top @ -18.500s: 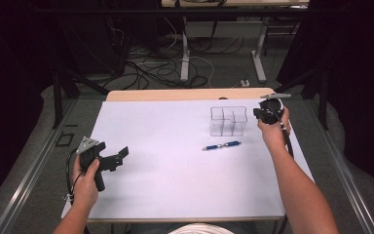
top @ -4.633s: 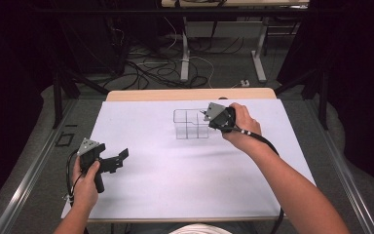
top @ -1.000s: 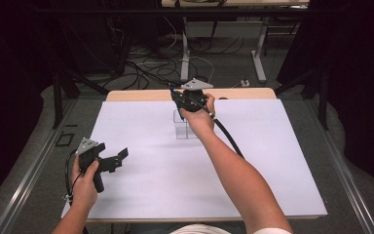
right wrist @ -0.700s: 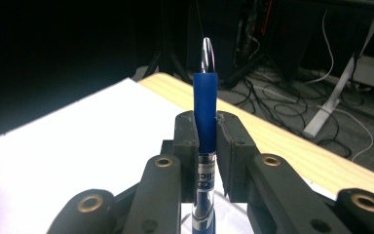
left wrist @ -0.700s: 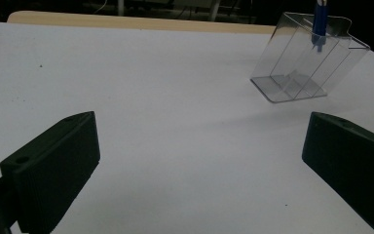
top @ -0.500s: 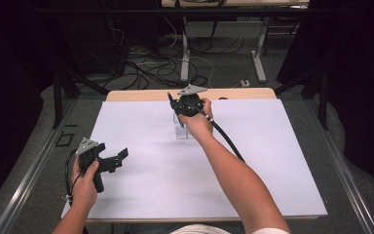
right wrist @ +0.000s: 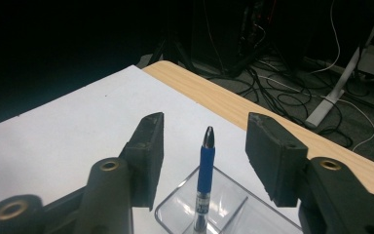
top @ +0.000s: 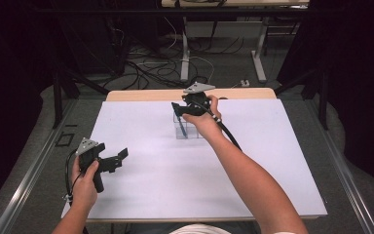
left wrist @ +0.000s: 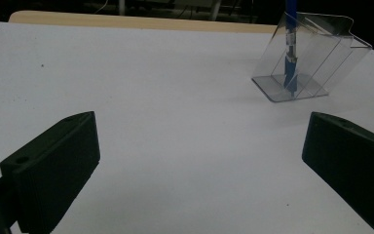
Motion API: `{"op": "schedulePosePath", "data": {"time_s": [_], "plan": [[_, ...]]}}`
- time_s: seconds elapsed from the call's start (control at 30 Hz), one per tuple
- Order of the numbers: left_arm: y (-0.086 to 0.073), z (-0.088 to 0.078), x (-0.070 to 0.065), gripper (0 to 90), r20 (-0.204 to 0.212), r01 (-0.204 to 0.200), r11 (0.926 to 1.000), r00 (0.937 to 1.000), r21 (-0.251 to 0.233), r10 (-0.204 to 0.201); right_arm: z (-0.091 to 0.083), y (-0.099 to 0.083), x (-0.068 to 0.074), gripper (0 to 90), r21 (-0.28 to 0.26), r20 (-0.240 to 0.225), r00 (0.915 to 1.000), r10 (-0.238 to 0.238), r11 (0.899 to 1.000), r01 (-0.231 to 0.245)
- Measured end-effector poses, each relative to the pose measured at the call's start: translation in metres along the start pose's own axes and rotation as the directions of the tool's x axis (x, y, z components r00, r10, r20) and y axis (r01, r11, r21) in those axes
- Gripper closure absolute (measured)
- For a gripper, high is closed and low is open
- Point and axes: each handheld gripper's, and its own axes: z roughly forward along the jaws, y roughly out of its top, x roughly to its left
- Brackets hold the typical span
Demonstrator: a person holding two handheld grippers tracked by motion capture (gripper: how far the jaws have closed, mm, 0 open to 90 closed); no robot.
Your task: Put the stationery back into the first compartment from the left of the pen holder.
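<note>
My two grippers, left (top: pixel 119 158) and right (top: pixel 179 109), are matte black, each topped with a grey three-cornered plate and trailing a black cable. Their blocky jaws have small screw holes, with brass-ringed pivots behind. My forearms are bare.

Wooden table (top: pixel 141 94) under a white sheet (top: pixel 146 195), with a clear, seemingly compartmented holder (top: pixel 183 127) on it.

No text can be read; the pen (right wrist: pixel 206 168) carries a small printed label, too blurred to make out.
</note>
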Motion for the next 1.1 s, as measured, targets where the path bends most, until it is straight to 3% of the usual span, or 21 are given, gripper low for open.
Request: {"op": "schedulePosePath", "data": {"time_s": [0.17,0.3,0.43,0.57,1.1], "plan": [[0.000,0.000,0.000,0.1,0.000,0.000,1.0000,1.0000,0.003,0.000,-0.013,0.000,-0.005,27.7,0.030,0.005,0.9975,0.070,0.997,-0.070],[-0.001,0.000,0.000,0.2,-0.001,0.000,1.0000,1.0000,0.005,0.000,-0.022,-0.003,-0.008,16.6,0.088,0.032,0.9978,0.058,0.994,-0.060],[-0.001,0.000,0.000,0.2,-0.003,-0.002,1.0000,1.0000,0.009,0.002,-0.035,-0.010,-0.013,11.7,0.089,0.057,0.9951,0.081,0.992,-0.086],[-0.001,0.000,0.000,0.1,-0.004,-0.002,1.0000,1.0000,0.008,0.002,-0.049,-0.017,-0.019,0.0,0.090,0.076,0.9931,0.090,0.991,-0.097],[-0.001,0.000,-0.001,0.2,-0.009,0.008,0.9999,0.9999,0.008,-0.008,-0.097,-0.054,-0.037,0.0,0.086,0.139,0.9823,0.126,0.987,-0.139]]}}
